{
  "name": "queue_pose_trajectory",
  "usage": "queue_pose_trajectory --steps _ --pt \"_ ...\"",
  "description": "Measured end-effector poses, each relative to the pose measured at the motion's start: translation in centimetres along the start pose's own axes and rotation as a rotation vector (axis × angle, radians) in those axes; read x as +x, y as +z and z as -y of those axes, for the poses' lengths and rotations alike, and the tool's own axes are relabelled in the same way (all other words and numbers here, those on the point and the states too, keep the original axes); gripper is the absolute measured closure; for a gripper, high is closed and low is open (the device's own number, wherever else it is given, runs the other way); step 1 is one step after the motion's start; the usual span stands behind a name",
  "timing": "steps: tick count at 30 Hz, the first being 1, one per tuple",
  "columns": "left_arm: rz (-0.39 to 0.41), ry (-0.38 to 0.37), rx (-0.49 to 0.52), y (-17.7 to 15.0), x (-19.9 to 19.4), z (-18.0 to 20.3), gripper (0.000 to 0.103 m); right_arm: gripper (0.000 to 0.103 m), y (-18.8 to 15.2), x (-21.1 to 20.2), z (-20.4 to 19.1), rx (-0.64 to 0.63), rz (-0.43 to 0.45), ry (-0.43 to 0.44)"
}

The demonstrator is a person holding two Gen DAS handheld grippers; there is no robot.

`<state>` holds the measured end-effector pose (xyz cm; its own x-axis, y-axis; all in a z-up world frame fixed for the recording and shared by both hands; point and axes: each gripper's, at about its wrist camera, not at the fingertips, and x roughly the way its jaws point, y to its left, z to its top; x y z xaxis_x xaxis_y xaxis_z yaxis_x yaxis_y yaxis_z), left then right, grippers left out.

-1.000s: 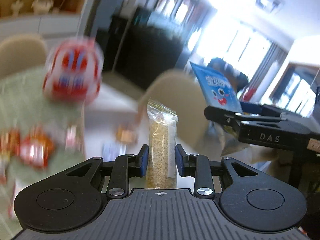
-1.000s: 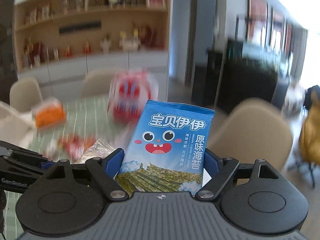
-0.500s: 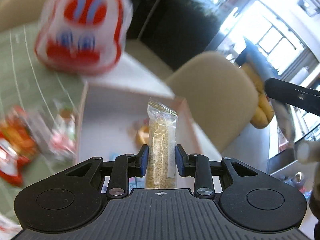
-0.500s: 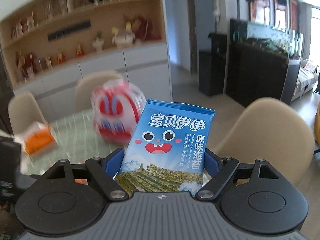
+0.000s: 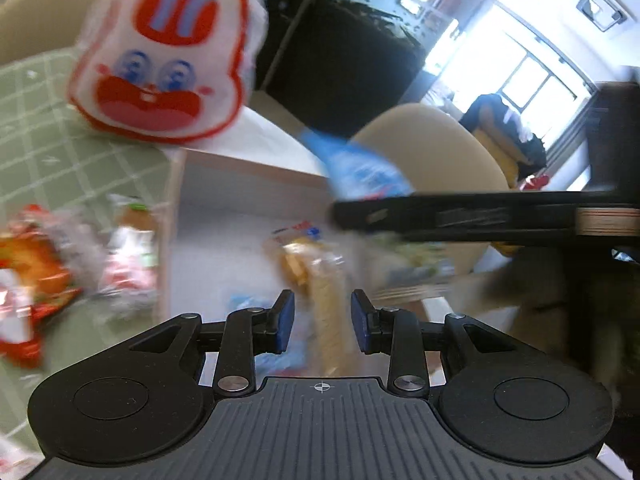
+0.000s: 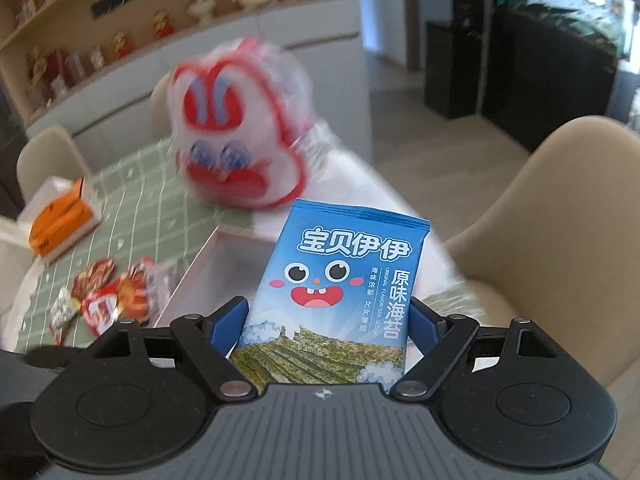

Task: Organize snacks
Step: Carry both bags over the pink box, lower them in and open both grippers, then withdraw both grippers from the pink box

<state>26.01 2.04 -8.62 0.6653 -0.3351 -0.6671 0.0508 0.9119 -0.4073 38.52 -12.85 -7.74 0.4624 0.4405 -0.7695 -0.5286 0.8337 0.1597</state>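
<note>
My left gripper (image 5: 319, 316) stands over the white box (image 5: 224, 216); its jaws are parted and the clear grain packet (image 5: 330, 320) shows blurred between the pads, touching neither. My right gripper (image 6: 330, 326) is shut on a blue seaweed packet (image 6: 340, 292) above the box's near corner (image 6: 218, 252); it shows in the left wrist view (image 5: 360, 212) as a black bar with the blue packet (image 5: 360, 172). Other snacks (image 5: 296, 256) lie in the box.
A red-and-white rabbit-face bag (image 5: 164, 60) stands on the green checked tablecloth (image 5: 48, 152) behind the box. Red and orange snack packets (image 5: 36, 256) lie left of the box. An orange tissue box (image 6: 60, 216) is at far left. Beige chairs (image 6: 560, 220) stand beyond the table's edge.
My left gripper's jaws have opened and the grain packet has slipped down between them, blurred. My right gripper with the seaweed packet has come in over the box.
</note>
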Motion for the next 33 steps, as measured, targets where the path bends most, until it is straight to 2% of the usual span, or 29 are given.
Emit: queue_pose_trajectory --steps 4,8,11,14,17,22,25,28,33 --pt "0.025 0.077 -0.044 -1.4 -3.6 -2.8 0.069 0.019 -0.4 4.7 -3.2 -0.02 -0.123 0.034" --pt "0.054 0.154 -0.136 -3.1 -6.9 -6.7 0.069 0.018 -0.7 7.6 -5.7 -0.079 -0.134 0.017" --pt "0.051 0.206 -0.202 -4.3 -8.1 -9.5 0.069 0.016 -0.7 8.7 -5.8 -0.064 -0.167 0.017" --pt "0.052 0.233 -0.242 -5.2 -9.7 -11.4 0.069 0.016 -0.1 7.5 -4.6 0.039 -0.184 0.129" --pt "0.05 0.247 -0.278 -6.2 -10.0 -12.8 0.069 0.016 0.5 4.9 -3.3 0.087 -0.134 0.184" --pt "0.078 0.301 -0.311 -7.2 -11.2 -13.9 0.069 0.016 0.6 1.8 -2.7 0.101 -0.079 0.094" --pt "0.097 0.362 -0.346 -7.6 -12.3 -15.2 0.069 0.016 -0.6 0.2 -4.0 0.062 -0.07 0.075" --pt "0.129 0.391 -0.382 -7.6 -13.8 -16.8 0.069 0.016 -2.2 -1.3 -6.8 -0.037 -0.048 0.071" --pt "0.267 0.467 -0.338 -5.1 -15.6 -19.6 0.069 0.016 -5.5 -3.5 -12.5 -0.21 0.02 0.081"
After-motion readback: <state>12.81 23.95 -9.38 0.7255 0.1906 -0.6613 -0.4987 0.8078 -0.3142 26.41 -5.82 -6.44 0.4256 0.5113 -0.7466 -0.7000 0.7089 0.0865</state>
